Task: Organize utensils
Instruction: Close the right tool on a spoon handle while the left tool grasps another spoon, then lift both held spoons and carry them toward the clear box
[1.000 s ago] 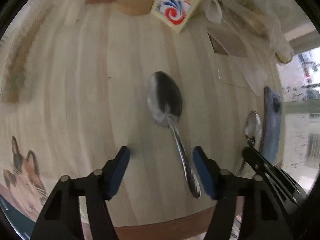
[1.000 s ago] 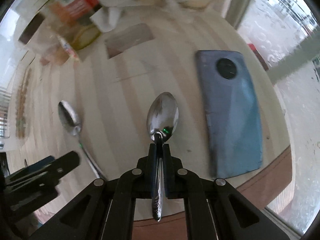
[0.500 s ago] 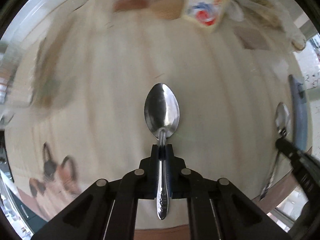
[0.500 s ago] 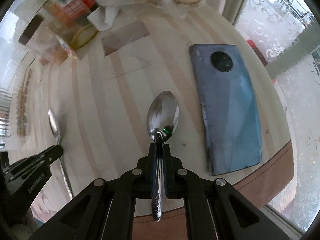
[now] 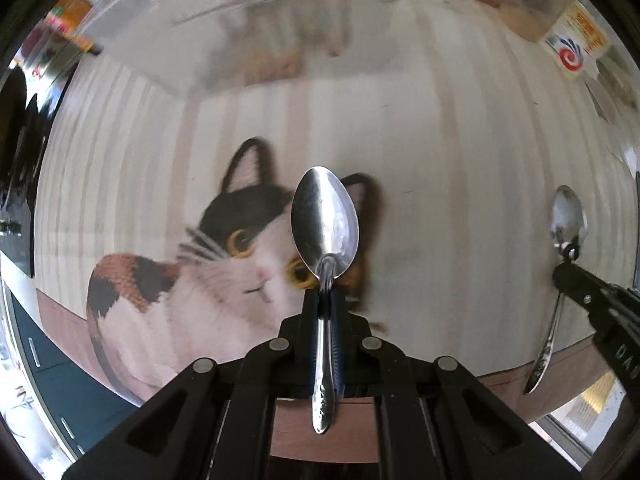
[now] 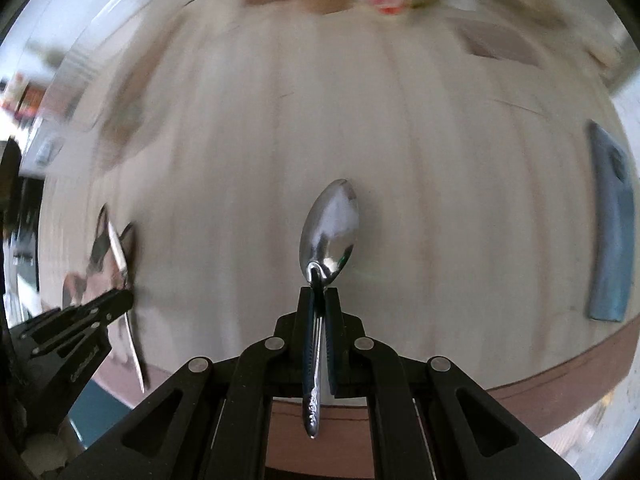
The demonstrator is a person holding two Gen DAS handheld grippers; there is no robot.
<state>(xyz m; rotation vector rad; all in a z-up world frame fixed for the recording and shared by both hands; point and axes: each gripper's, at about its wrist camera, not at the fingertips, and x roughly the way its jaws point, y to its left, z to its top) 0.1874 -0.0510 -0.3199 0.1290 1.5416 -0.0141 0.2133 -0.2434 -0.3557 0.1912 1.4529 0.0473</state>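
2 spoons aloft over the wooden table (image 5: pixel 460 128), 1 in each gripper

the left gripper (image 5: pixel 327 300) is clenched on the neck of its spoon (image 5: pixel 325 224), bowl ahead of the fingertips and handle running back between the jaws, right above a cat picture (image 5: pixel 224 264) on the tabletop. the right gripper (image 6: pixel 319 294) grasps the second spoon (image 6: pixel 330 228) the same way, over bare wood well apart from a blue phone (image 6: pixel 612 220). each spoon's long axis lies along its gripper's reach.

Left matte-black two-finger gripper (image 5: pixel 327 300): flat linkage arms, silver round rivets at pivots, dark-blue finger pads (image 5: pixel 337 344). Right matte-black gripper (image 6: pixel 319 300): same build, triangular cutouts in arms, blue pads.
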